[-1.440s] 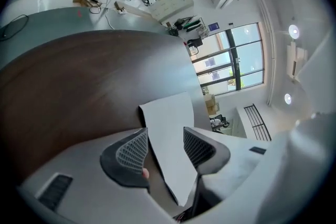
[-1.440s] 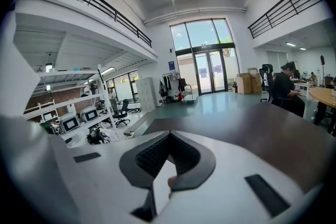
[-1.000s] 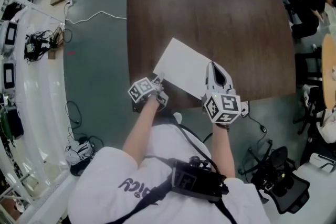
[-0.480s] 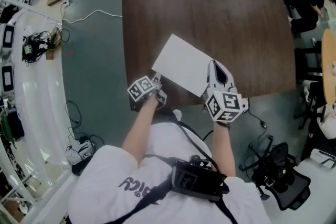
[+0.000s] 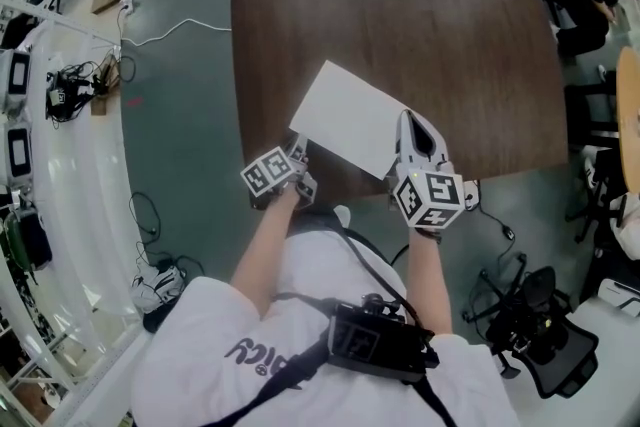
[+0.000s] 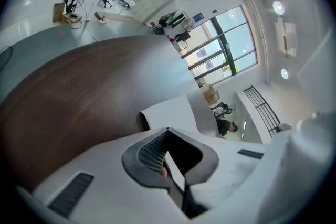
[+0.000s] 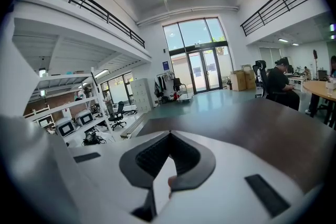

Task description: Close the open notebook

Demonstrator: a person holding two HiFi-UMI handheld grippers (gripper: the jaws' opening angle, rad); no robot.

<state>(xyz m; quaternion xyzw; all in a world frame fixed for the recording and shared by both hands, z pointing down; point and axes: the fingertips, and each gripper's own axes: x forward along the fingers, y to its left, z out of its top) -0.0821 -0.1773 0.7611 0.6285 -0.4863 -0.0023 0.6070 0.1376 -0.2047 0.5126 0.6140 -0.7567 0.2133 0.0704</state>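
A white notebook (image 5: 350,120) lies at an angle near the front edge of the brown table (image 5: 400,15). My left gripper (image 5: 299,153) is at its near left corner, shut on the corner. In the left gripper view the pads (image 6: 152,152) of that gripper (image 6: 169,157) pinch a thin white sheet, and the rest of the notebook (image 6: 170,113) lies flat beyond them. My right gripper (image 5: 404,121) sits on the notebook's near right edge. In the right gripper view, the jaws of this gripper (image 7: 169,157) are shut with a white strip of the notebook (image 7: 160,183) between them.
The table's front edge runs just under both grippers. A black office chair (image 5: 530,325) stands on the floor at the lower right. A white cable (image 5: 180,33) trails left of the table, beside a curved white bench (image 5: 60,165). A seated person (image 7: 275,81) is far behind the table.
The left gripper's marker cube has rolled a little at the notebook's corner. Notebook and right gripper keep their places.
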